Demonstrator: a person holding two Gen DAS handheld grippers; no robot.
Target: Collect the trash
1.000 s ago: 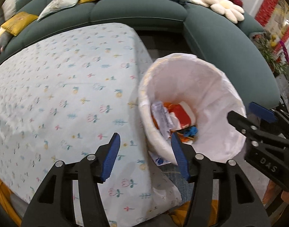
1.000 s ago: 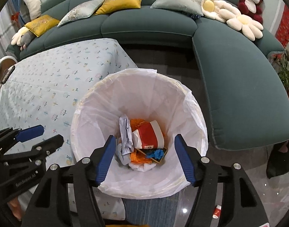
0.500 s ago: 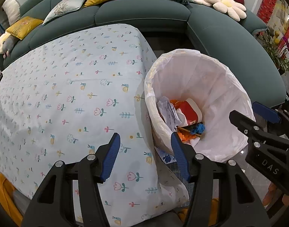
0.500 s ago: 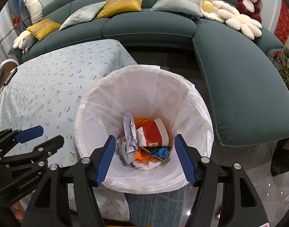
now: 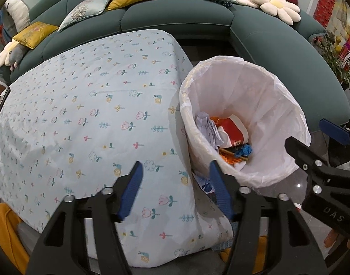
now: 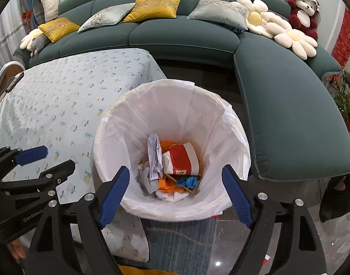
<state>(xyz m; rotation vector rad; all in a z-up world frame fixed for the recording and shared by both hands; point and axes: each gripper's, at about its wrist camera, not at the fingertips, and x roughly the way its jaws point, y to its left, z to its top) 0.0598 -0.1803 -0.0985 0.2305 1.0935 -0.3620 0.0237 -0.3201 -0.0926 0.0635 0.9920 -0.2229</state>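
A trash bin with a white liner stands on the floor beside the table; it also shows in the left wrist view. Inside lie a red and white carton, crumpled paper, orange scraps and a blue scrap. My right gripper is open and empty, above the bin's near rim. My left gripper is open and empty, above the table's edge just left of the bin. Each gripper shows in the other's view, the right one and the left one.
The table wears a light blue flowered cloth. A dark green corner sofa with cushions and plush toys curves behind and to the right. A blue rug lies under the bin. Something yellow sits at the lower left.
Both grippers have pulled back and up a little, so the bin and table appear farther away. Both stay open and empty. The trash in the bin has not moved.
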